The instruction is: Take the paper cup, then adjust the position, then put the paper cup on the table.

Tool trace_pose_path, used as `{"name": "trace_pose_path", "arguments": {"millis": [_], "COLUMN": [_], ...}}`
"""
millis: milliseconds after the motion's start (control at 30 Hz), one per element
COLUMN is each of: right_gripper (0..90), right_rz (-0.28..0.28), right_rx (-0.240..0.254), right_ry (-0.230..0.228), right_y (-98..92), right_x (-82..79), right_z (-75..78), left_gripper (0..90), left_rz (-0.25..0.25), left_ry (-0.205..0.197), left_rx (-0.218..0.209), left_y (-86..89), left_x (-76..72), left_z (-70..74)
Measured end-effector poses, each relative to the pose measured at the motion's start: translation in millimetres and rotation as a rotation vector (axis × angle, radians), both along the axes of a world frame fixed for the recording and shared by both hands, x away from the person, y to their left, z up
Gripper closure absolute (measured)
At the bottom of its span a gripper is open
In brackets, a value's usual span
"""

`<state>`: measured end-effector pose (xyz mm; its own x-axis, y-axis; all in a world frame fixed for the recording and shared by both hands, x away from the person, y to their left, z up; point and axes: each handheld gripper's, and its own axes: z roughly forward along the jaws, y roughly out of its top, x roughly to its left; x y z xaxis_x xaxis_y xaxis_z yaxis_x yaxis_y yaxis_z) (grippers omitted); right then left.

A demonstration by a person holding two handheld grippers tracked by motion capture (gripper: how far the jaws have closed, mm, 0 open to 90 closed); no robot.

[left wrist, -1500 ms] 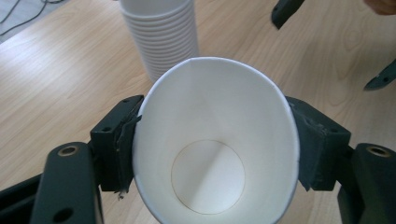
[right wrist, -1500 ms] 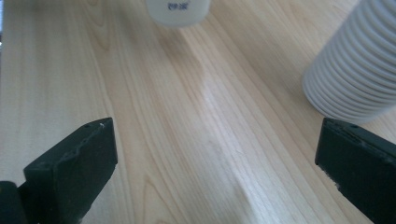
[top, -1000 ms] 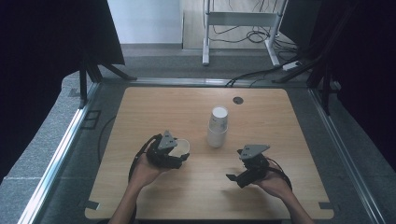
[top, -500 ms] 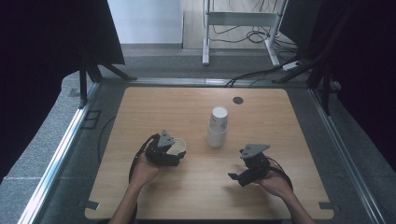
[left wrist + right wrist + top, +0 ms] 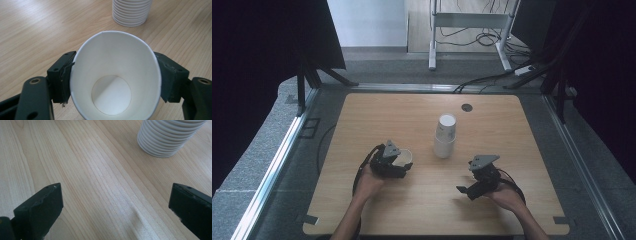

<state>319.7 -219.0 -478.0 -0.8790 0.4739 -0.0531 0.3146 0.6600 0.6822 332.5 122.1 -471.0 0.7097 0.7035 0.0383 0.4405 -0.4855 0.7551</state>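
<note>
One paper cup (image 5: 402, 158) sits in the left tongs (image 5: 398, 162) on the high view, low over the tabletop (image 5: 377, 120) and just left of the stack of cups (image 5: 445, 136); the right tongs (image 5: 468, 191) hover apart from both, near the front edge.

On the left gripper view, the 2 jaws press the paper cup (image 5: 115, 75) from either side just below its rim, and the mouth is squashed to an oval (a sign of how thin and soft the wall is). Those jaws have just been easing open, with the cup between them. I judge it very light, easily crushed and a little slick, best held low on the wall near the stiffer base, or gently under the rolled rim.

On the right gripper view, the jaws stand wide apart over bare wood, holding nothing, with the stack of cups (image 5: 170, 137) ahead.
</note>
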Motion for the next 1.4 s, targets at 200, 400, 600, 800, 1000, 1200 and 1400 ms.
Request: {"name": "trace_pose_path", "arguments": {"millis": [200,400,600,800,1000,1200,1400], "right_gripper": [0.0,0.0,0.0,0.0,0.0,0.0,0.0], "right_rz": [0.003,0.001,-0.005,-0.006,-0.011,-0.014,-0.017], "right_rx": [-0.005,-0.003,0.001,0.004,0.019,0.034,0.042], "right_ry": [-0.001,-0.002,-0.008,-0.011,-0.017,-0.019,-0.027], "right_y": [-0.1,-1.1,-2.5,-3.3,-6.0,-9.1,-10.4], "right_x": [0.1,-0.4,0.1,-0.8,-1.2,-2.9,-5.3], "right_z": [-0.3,0.3,2.6,3.3,6.8,9.4,12.5], "left_gripper": [13.5,6.3,4.1,3.0,1.5,0.6,0.3], "left_rz": [-0.001,-0.01,-0.022,-0.026,-0.02,-0.001,0.014], "left_ry": [0.017,0.014,-0.007,-0.013,-0.027,-0.032,-0.027], "left_rx": [-0.033,-0.079,-0.1,-0.085,-0.052,-0.021,-0.011], "left_y": [-1.1,2.8,7.8,9.3,11.9,21.1,29.3], "left_x": [0.2,-3.2,-10.7,-18.9,-30.2,-42.4,-52.1], "left_z": [1.2,9.2,19.4,23.7,25.4,22.7,16.5]}}
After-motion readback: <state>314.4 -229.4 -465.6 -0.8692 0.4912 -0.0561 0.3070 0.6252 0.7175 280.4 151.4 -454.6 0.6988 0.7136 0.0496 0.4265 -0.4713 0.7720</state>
